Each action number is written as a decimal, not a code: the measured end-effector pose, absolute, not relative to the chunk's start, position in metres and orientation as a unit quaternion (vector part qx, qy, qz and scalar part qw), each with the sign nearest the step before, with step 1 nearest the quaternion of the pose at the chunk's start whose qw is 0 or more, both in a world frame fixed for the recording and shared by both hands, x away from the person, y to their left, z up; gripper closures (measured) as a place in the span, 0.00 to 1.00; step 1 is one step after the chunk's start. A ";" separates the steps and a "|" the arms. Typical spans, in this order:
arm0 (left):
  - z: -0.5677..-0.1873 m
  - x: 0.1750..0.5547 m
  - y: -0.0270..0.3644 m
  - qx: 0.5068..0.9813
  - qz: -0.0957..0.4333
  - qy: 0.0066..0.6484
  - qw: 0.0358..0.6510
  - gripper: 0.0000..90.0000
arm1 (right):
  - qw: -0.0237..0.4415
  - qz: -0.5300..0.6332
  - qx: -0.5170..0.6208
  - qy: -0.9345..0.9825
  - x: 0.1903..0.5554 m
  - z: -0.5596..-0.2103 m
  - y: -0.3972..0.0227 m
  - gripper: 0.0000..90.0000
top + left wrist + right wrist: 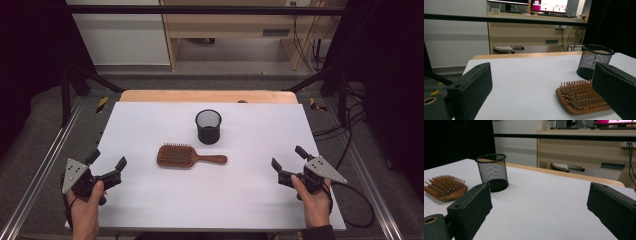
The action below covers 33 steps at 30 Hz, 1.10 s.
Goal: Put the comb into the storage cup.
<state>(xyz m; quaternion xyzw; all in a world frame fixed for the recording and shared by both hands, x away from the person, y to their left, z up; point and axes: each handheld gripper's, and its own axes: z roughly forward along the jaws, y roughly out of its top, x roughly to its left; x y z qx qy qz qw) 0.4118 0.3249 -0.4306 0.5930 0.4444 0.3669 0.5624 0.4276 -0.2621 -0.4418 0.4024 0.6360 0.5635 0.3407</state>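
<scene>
You get even overhead light on the white bench (pixel 150 200), soft shadows, dark edges at three and nine o'clock, slightly blurred close-ups.

No writing can be read anywhere. The monitor (pixel 549 5) behind the tabletop (pixel 529 75) shows coloured screen content, but it is too small and blurred to make out.

I see wooden hairbrush (pixel 190 156) flat mid-table, bristles up, handle right; black mesh cup (pixel 208 126) upright just behind.
</scene>
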 end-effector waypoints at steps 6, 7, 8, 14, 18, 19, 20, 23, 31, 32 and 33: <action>-0.430 0.412 0.322 0.597 0.368 0.441 0.560 0.04 | 0.329 0.552 0.411 0.647 0.428 -0.445 -0.258 0.08; -0.430 0.412 0.322 0.597 0.368 0.441 0.560 0.04 | 0.327 0.551 0.412 0.648 0.428 -0.445 -0.257 0.07; -0.431 0.412 0.320 0.601 0.365 0.439 0.559 0.04 | 0.326 0.550 0.413 0.649 0.428 -0.445 -0.257 0.07; -0.433 0.414 0.316 0.612 0.363 0.439 0.549 0.04 | 0.333 0.533 0.437 0.643 0.430 -0.444 -0.255 0.10; -0.434 0.415 0.314 0.617 0.359 0.440 0.544 0.06 | 0.336 0.533 0.444 0.637 0.430 -0.443 -0.256 0.10; -0.433 0.415 0.313 0.619 0.357 0.440 0.544 0.06 | 0.336 0.533 0.444 0.637 0.430 -0.443 -0.256 0.10; -0.433 0.414 0.311 0.621 0.356 0.441 0.542 0.07 | 0.335 0.532 0.446 0.638 0.430 -0.443 -0.256 0.10; -0.434 0.413 0.306 0.629 0.351 0.449 0.528 0.16 | 0.329 0.534 0.450 0.636 0.429 -0.442 -0.257 0.10; -0.430 0.407 0.287 0.644 0.309 0.455 0.531 0.70 | 0.327 0.526 0.451 0.643 0.431 -0.444 -0.254 0.10; -0.430 0.406 0.286 0.643 0.309 0.456 0.531 0.77 | 0.328 0.521 0.448 0.648 0.432 -0.445 -0.253 0.10; -0.430 0.406 0.285 0.644 0.306 0.458 0.531 0.81 | 0.326 0.519 0.449 0.650 0.432 -0.445 -0.252 0.10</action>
